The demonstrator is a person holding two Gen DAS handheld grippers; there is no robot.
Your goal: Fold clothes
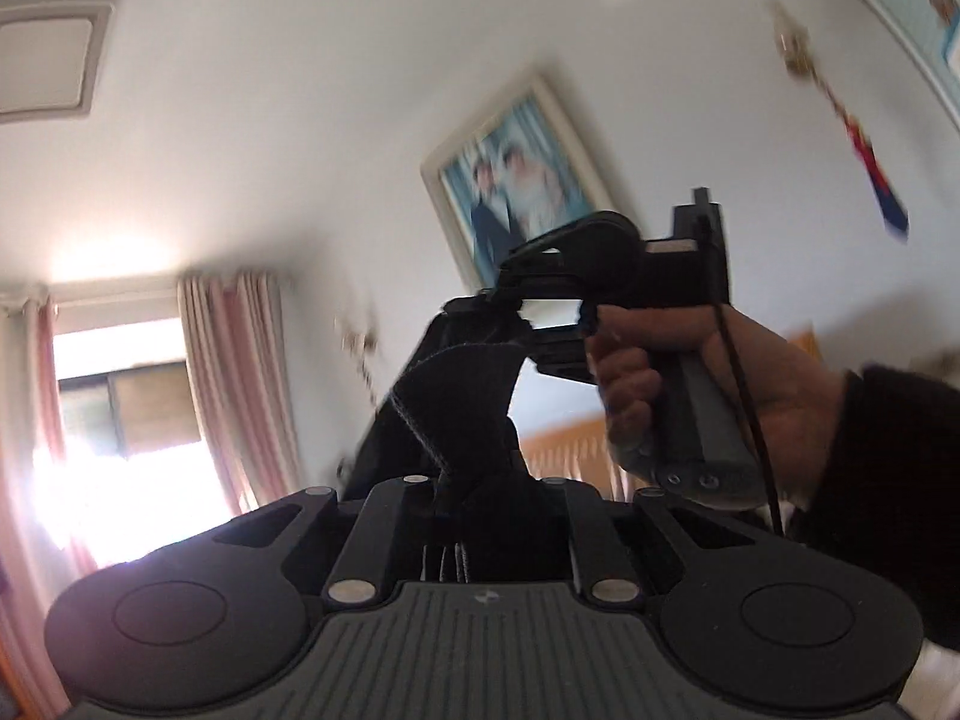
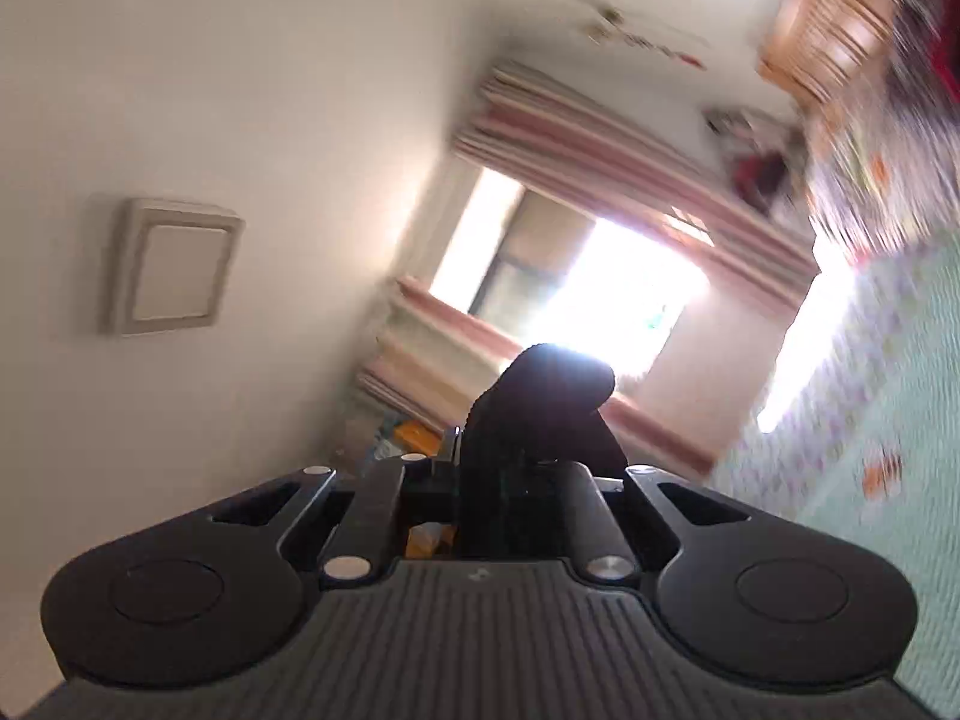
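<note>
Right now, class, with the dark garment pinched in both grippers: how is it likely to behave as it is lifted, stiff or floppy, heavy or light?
The dark garment is probably floppy: it bends and sags between the left gripper and the right gripper. It seems fairly light, since small pinches carry it. Its stitched edge may give some grip, though blur hides the texture.

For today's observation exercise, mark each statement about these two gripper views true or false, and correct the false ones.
1. Both grippers are clamped on dark cloth. True: left gripper, right gripper.
2. In the left view, a bare hand holds the other gripper's handle. True.
3. The framed picture lies flat on a table. False: it hangs on the wall.
4. The curtains fully cover the window. False: they are drawn apart and daylight shines through.
5. The cloth is white. False: it is dark.
</note>
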